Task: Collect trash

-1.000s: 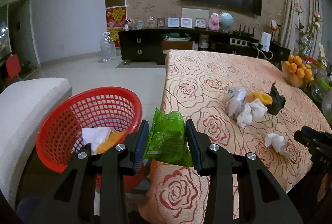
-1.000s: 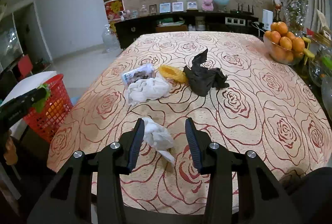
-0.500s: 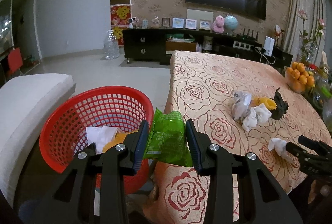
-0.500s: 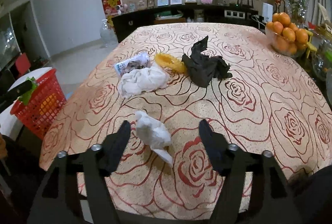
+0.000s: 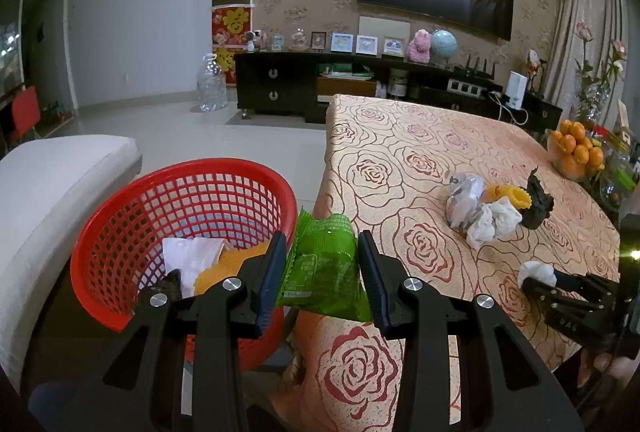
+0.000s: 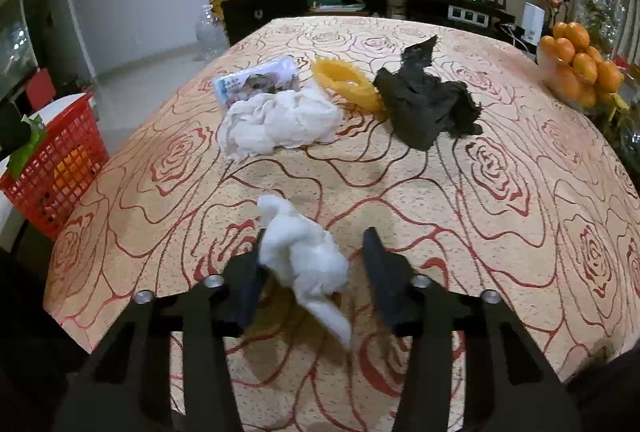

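My left gripper point(image 5: 320, 264) is shut on a green wrapper point(image 5: 324, 272), held just right of the red mesh basket point(image 5: 180, 168), at the table's corner. White paper and something orange lie inside the basket. On the rose-patterned tablecloth point(image 6: 520, 192) a crumpled white tissue point(image 6: 304, 248) sits between the jaws of my right gripper point(image 6: 314, 256), which are closing. The left pad touches the tissue and a gap shows at the right pad. In the left wrist view the right gripper point(image 5: 536, 282) is low at the right, with the tissue point(image 5: 538, 270) at its tip.
Farther back on the table lie a white cloth wad point(image 6: 280, 120), a printed packet point(image 6: 256, 82), a yellow ring point(image 6: 344, 84) and a black crumpled bag point(image 6: 428, 104). A bowl of oranges point(image 6: 580, 68) stands at the right edge. A white cushioned seat point(image 5: 52, 184) flanks the basket.
The right gripper spread its jaws wide, came down over the white tissue, and has narrowed around it again. The left gripper has stayed put with the green wrapper.
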{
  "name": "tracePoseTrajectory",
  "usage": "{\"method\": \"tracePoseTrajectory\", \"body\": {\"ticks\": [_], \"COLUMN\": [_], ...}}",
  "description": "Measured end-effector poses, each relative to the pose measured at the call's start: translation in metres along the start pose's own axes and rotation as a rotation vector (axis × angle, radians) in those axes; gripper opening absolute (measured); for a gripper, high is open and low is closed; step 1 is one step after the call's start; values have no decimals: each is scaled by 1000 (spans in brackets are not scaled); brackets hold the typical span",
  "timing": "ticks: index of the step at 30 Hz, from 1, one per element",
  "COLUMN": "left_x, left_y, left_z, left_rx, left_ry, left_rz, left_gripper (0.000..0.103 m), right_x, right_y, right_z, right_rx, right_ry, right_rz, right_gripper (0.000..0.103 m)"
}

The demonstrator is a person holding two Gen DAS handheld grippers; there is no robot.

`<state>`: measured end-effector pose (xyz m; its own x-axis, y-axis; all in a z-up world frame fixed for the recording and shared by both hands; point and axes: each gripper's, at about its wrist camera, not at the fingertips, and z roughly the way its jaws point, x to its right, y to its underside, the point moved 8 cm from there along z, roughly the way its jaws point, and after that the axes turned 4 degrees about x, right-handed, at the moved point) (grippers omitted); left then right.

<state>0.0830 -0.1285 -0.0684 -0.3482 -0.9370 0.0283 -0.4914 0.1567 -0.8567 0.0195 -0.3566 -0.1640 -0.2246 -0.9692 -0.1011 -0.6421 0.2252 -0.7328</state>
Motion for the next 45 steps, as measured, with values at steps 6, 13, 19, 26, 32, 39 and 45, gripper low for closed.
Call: {"method": "tracePoseTrajectory", "body": {"ticks": [6, 13, 19, 26, 32, 39, 45], "left_x": [0, -2, -3, -23, -74, -124, -130], "left_y": [0, -4, -13, -36, -53, -44, -37], "left_z": [0, -2, -8, -13, -7, 17, 21], "left_rx": [-1, 12, 30, 74, 62, -31, -53], "left_ry": [0, -6, -13, -69, -168, -258, -255], "left_rz": [4, 2, 6, 25, 2, -66, -89], "left_gripper": [36, 36, 36, 36, 36, 36, 57], "right_x": [8, 13, 16, 14, 12, 3, -4], "right_y": [-3, -16, -25, -31, -31, -31, -33], "right_z": [-15, -40, -56, -66, -65, -64, -64], "right_rx": [37, 107, 142, 162, 160, 154, 153], "right_ry": [-11, 1, 10, 13, 15, 15, 11], "right_rz": [35, 45, 63, 72, 71, 54, 44], "right_gripper": [33, 33, 33, 33, 33, 33, 33]}}
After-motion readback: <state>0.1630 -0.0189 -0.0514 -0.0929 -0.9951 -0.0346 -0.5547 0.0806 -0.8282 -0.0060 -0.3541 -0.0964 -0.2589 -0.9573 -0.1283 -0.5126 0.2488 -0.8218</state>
